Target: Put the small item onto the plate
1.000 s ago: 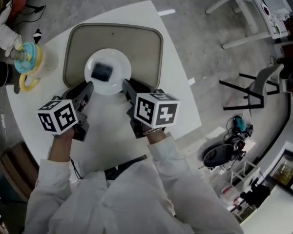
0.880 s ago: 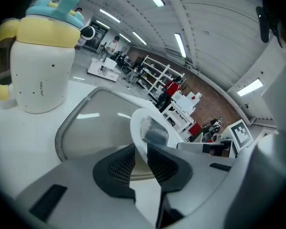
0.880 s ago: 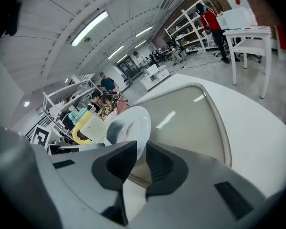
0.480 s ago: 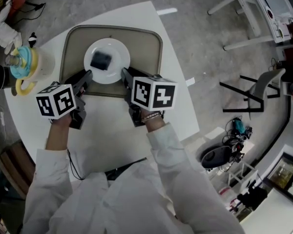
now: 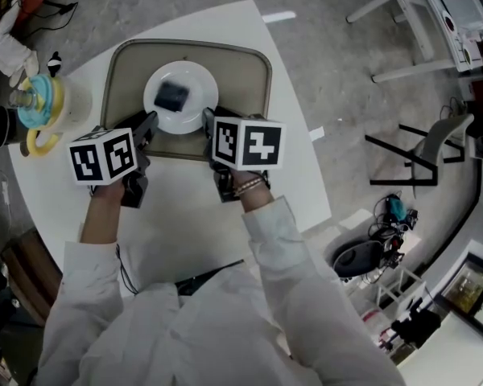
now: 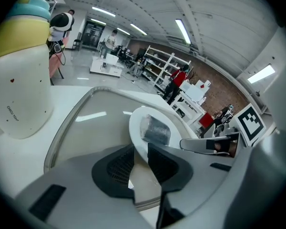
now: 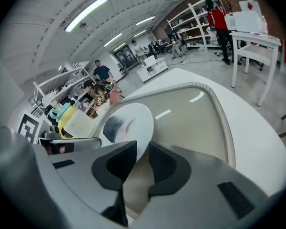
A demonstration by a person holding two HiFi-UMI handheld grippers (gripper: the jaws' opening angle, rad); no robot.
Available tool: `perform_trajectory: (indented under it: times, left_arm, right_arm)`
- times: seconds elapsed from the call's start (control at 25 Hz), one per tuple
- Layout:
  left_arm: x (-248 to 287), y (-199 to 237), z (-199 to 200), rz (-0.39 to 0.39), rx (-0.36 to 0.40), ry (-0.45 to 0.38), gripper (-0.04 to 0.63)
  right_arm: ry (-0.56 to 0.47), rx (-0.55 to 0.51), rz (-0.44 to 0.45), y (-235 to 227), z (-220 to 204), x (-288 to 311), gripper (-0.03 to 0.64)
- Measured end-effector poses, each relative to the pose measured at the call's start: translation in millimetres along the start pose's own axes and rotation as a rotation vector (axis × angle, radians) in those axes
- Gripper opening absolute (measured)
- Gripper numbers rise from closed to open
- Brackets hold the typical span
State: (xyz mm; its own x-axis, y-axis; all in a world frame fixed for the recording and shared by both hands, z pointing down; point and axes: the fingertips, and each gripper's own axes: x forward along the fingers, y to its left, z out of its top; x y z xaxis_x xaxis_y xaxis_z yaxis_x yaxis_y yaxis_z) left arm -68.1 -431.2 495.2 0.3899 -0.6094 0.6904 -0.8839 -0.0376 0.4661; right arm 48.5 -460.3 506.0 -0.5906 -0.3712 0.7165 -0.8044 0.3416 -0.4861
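A white plate (image 5: 158, 108) rests on a beige tray (image 5: 243, 79) with the small dark item (image 5: 173, 96) lying on its middle. My left gripper (image 5: 150, 124) is at the plate's near-left rim and my right gripper (image 5: 208, 124) at its near-right rim. In the left gripper view the plate (image 6: 137, 122) passes edge-on between the pads of the left gripper (image 6: 140, 149), which have just been opening a little while still touching it. The item (image 6: 156, 130) lies just beyond. In the right gripper view the right gripper (image 7: 142, 149) pinches the rim of the plate (image 7: 133, 120).
A cream jug with a yellow and teal lid (image 5: 44, 103) stands left of the tray, close to the left gripper. The white table (image 5: 286, 143) ends just right of the tray. A black cable (image 5: 209, 272) lies near my body. Chairs and clutter stand on the floor at right.
Both grippers moved away from me with the plate between them. The plate now sits further in on the tray, nearer its middle.
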Motion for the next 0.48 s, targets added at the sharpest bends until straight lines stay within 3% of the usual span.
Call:
perform_trajectory:
  times: [0.2, 0.48]
  left_arm:
    - [5.4, 6.8, -8.5, 0.054, 0.038, 0.062, 0.083]
    - [-1.3, 7.0, -3.6, 0.078, 0.074, 0.019, 0.083]
  right_arm:
    - [-0.008, -0.031, -0.041, -0.1, -1.6, 3.2, 0.069]
    - [-0.042, -0.052, -0.064, -0.8, 1.0, -5.2, 0.069]
